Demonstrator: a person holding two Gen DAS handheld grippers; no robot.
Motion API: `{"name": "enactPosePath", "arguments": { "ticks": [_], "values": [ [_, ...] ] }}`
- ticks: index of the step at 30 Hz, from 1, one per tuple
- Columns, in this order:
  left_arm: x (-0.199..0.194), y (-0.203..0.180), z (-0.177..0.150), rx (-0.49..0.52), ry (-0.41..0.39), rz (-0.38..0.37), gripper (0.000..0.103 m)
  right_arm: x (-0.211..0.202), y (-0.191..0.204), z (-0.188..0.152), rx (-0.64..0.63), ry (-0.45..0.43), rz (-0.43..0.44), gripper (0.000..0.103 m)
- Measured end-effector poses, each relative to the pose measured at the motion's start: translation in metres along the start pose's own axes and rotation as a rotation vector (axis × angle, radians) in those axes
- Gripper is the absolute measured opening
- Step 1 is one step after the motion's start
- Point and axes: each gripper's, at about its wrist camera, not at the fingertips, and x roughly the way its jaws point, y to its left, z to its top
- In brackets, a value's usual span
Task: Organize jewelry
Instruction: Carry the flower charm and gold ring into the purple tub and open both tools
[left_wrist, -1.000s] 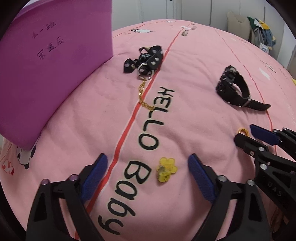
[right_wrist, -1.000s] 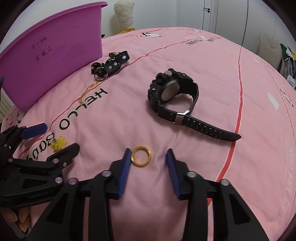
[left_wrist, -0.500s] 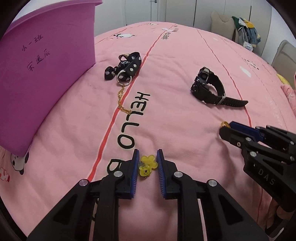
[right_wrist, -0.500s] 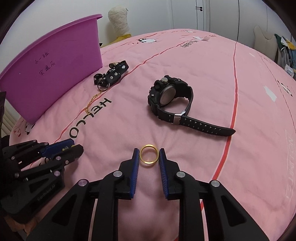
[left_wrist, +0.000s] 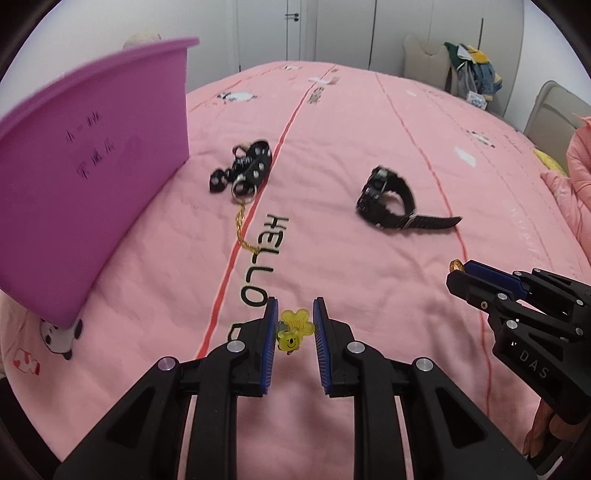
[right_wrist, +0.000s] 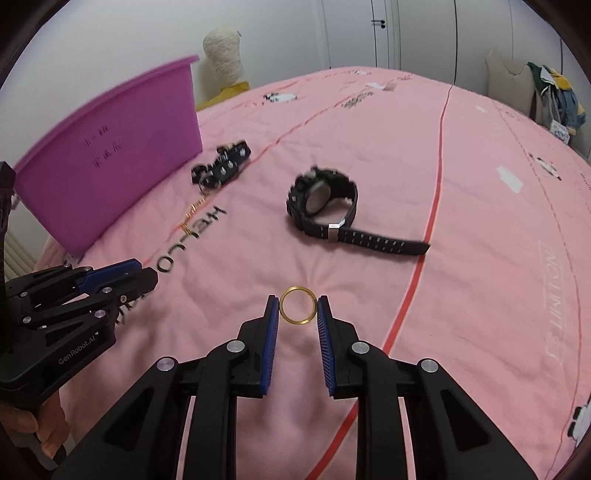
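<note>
From the left wrist camera, the left claw (left_wrist: 295, 325) is narrowed around a yellow flower charm (left_wrist: 293, 328); both blue pads (left_wrist: 271, 332) press its petals, and it sits clear of the pink bed cover (left_wrist: 369, 277) below. A smiling face shows on the charm's lower lobe; the small print on its flower cannot be read. Black letters on the cover read "HELLO" just ahead of the claw. Beyond that word lie a gold chain (left_wrist: 243, 230) and a black studded strap (left_wrist: 243, 170), close to the foot of a purple bin (left_wrist: 85, 192) bearing blurred handwritten characters. A black watch (left_wrist: 391, 203) lies on the cover to the right of the strap. At the right edge the right claw (left_wrist: 461, 271) enters side-on, its body marked "DAS", a gold ring (left_wrist: 456, 264) at its tip.

From the right wrist camera, the right claw (right_wrist: 298, 314) is drawn in on the gold ring (right_wrist: 298, 305), both pads touching the band's sides, the ring standing nearly upright and facing the lens. The watch (right_wrist: 325, 206) lies beyond the ring with its strap stretched flat to the right. The strap piece (right_wrist: 221, 168) rests near the purple bin (right_wrist: 110, 155). The left claw (right_wrist: 140, 275) reaches in from the left, low and almost level, printed "GenRobot.AI"; its contents are not visible here. Fingertips of the hand (right_wrist: 44, 439) holding it show underneath. "LINTON" runs along the cover's right edge.
</note>
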Motion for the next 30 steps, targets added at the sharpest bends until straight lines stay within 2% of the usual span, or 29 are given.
{"name": "enactPosePath", "arguments": {
  "ticks": [9,13,18,22,24,30],
  "values": [
    [-0.078,0.022,0.024,0.009,-0.082,-0.045,0.019,-0.064,0.036,0.031,0.007,-0.117,0.031,0.021],
    [-0.116,0.044,0.041,-0.02,-0.129,-0.092,0.019,-0.089,0.06,0.057,0.016,-0.171,0.059,0.021],
    [-0.153,0.084,0.065,-0.06,-0.182,-0.099,0.019,-0.101,0.097,0.093,0.021,-0.224,0.123,0.021],
    [-0.172,0.132,0.087,-0.105,-0.197,-0.076,0.019,-0.097,0.137,0.129,-0.005,-0.241,0.183,0.021],
    [-0.176,0.16,0.096,-0.132,-0.198,-0.039,0.019,-0.093,0.155,0.146,-0.024,-0.237,0.205,0.021],
    [-0.165,0.236,0.114,-0.228,-0.154,0.045,0.019,-0.062,0.212,0.201,-0.088,-0.187,0.292,0.021]
  ]
}}
